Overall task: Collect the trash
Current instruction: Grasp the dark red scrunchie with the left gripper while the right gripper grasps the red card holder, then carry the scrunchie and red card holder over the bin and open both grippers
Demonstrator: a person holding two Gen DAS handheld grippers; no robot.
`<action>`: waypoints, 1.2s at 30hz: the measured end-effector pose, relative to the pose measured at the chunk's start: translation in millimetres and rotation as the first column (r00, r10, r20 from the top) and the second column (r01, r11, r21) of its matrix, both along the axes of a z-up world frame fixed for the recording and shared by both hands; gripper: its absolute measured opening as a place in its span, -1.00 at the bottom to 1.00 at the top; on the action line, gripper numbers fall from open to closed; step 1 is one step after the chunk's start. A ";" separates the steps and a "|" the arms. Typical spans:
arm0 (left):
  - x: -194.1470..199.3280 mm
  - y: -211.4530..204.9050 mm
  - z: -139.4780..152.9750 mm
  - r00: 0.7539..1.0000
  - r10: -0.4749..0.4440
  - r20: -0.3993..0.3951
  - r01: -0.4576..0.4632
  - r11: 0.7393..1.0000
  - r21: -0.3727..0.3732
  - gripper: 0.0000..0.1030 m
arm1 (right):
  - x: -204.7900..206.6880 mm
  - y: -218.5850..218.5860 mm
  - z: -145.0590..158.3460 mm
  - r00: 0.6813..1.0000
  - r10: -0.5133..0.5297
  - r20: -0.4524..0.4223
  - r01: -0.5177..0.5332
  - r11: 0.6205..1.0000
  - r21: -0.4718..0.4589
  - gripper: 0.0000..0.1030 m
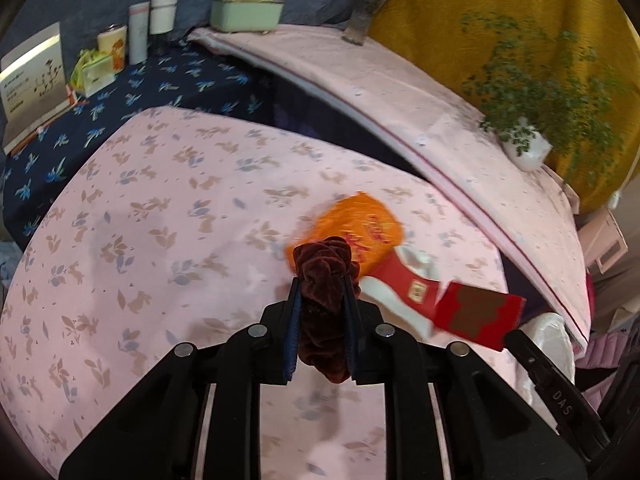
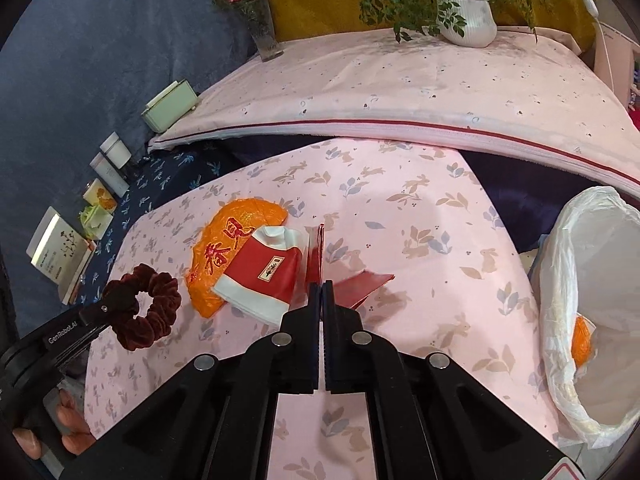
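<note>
My left gripper [image 1: 322, 284] is shut on a dark red velvet scrunchie [image 1: 325, 304], which also shows at the left of the right wrist view [image 2: 146, 306]. My right gripper [image 2: 321, 288] is shut on the flap of a red box [image 2: 316, 256], held just above the bed; the box shows at the right of the left wrist view [image 1: 476, 312]. An orange wrapper [image 2: 228, 248] with a red and white packet [image 2: 264, 276] on it lies on the pink bedspread [image 2: 400, 220]. A bin with a white liner [image 2: 592, 320] stands at the right and holds an orange scrap [image 2: 582, 340].
A raised pink mattress edge [image 2: 400, 92] runs behind the bedspread, with a potted plant [image 2: 468, 20] and a flower vase [image 2: 262, 36] on it. Boxes, jars and a book [image 2: 60, 256] stand on dark blue cloth at the left.
</note>
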State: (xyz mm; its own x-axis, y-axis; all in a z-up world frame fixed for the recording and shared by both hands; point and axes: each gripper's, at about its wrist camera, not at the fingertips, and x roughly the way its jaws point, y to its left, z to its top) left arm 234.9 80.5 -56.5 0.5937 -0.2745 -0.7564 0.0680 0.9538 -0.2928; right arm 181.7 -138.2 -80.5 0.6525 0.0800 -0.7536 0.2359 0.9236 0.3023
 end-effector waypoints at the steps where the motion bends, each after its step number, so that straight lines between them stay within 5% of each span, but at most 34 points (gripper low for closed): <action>1: -4.5 -7.9 5.4 1.000 -0.016 0.011 0.016 1.000 0.000 -0.66 | -4.6 -1.8 3.7 1.000 -0.001 0.009 0.001 1.000 0.000 -0.97; 17: -66.0 -139.5 47.0 0.956 -0.283 0.079 0.283 0.959 0.000 -0.66 | -89.5 -62.4 52.2 0.986 -0.090 0.142 0.101 0.992 -0.075 -0.98; 36: -112.2 -289.7 30.3 0.834 -0.551 0.015 0.551 0.834 0.015 -0.61 | -175.6 -191.3 36.2 0.920 -0.374 0.118 0.378 0.926 -0.014 -0.98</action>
